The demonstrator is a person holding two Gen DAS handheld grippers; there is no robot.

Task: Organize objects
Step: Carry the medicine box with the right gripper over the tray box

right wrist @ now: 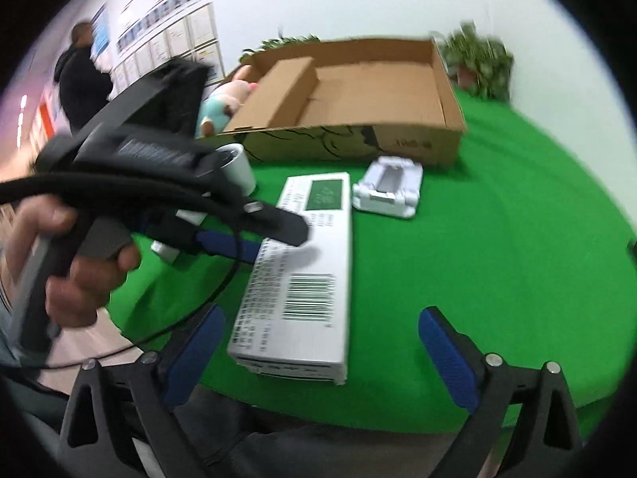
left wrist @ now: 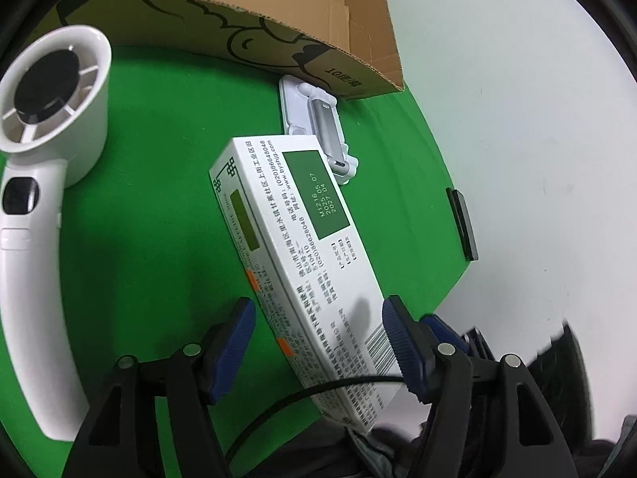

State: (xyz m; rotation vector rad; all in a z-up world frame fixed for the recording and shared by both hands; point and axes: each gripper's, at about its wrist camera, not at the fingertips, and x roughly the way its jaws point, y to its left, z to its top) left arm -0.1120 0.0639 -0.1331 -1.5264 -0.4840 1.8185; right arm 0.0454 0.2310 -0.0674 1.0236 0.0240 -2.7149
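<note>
A long white printed carton (left wrist: pixel 302 263) lies flat on the green cloth (left wrist: pixel 159 219); it also shows in the right wrist view (right wrist: pixel 306 271). My left gripper (left wrist: pixel 318 334) is open, its blue pads on either side of the carton's near half, not touching it. In the right wrist view the left gripper (right wrist: pixel 254 235) hangs over the carton's left side. My right gripper (right wrist: pixel 318 342) is open and empty at the carton's near end. A white folding phone stand (left wrist: pixel 318 131) (right wrist: pixel 388 187) lies beyond the carton. A white handheld fan (left wrist: pixel 43 183) lies to the left.
An open cardboard box (right wrist: pixel 358 91) (left wrist: pixel 278 28) stands at the back of the cloth, with a plush toy (right wrist: pixel 223 99) behind its left side. A small black slab (left wrist: pixel 462 223) lies at the cloth's right edge. Potted plants (right wrist: pixel 477 63) and a person (right wrist: pixel 79 75) are behind.
</note>
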